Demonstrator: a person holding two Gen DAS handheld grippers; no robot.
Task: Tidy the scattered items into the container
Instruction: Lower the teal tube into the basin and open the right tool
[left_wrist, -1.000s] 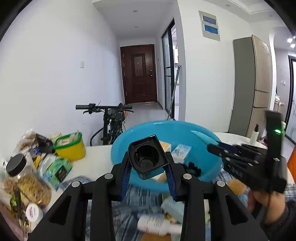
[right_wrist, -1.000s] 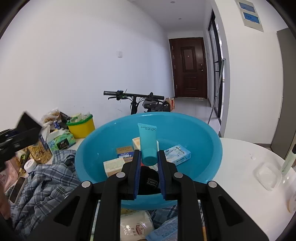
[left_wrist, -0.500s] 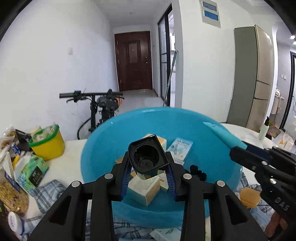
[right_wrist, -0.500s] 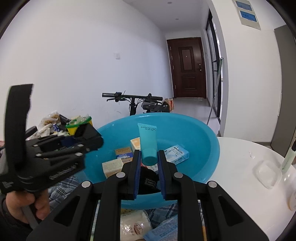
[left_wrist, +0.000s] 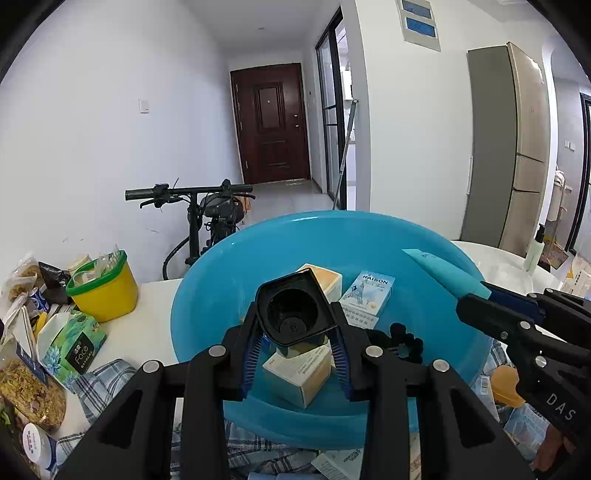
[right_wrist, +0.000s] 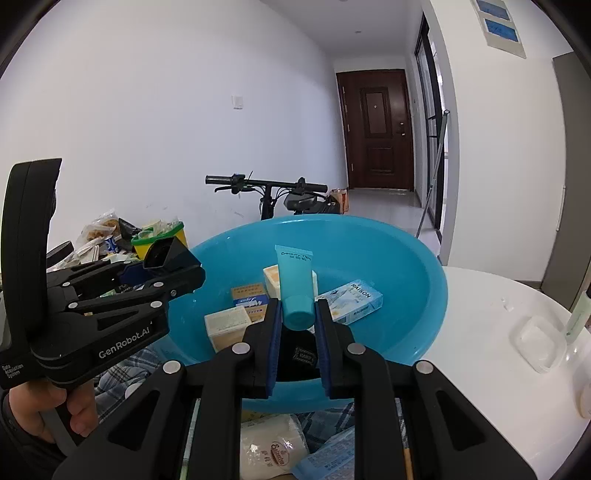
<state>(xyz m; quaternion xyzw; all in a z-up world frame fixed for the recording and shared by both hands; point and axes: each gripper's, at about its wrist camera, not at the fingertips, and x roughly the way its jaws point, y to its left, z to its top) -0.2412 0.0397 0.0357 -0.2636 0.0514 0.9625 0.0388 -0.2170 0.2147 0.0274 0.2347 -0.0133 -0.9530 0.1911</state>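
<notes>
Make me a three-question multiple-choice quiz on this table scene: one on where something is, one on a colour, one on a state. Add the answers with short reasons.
1. Where is the RAISON box?
A. Inside the basin
B. On the plaid cloth
C. In the yellow tub

2. What colour is the basin?
A. Yellow
B. Blue
C. White

3. What is the right tool doing?
A. Standing open and empty
B. Clamped on a teal tube
C. Clamped on a black cup

Answers:
1 A, the box lies on the basin's inner floor among other boxes.
2 B, its wall and rim are bright blue.
3 B, its pads press the capped end of the teal tube; the black cup is in the left tool.
</notes>
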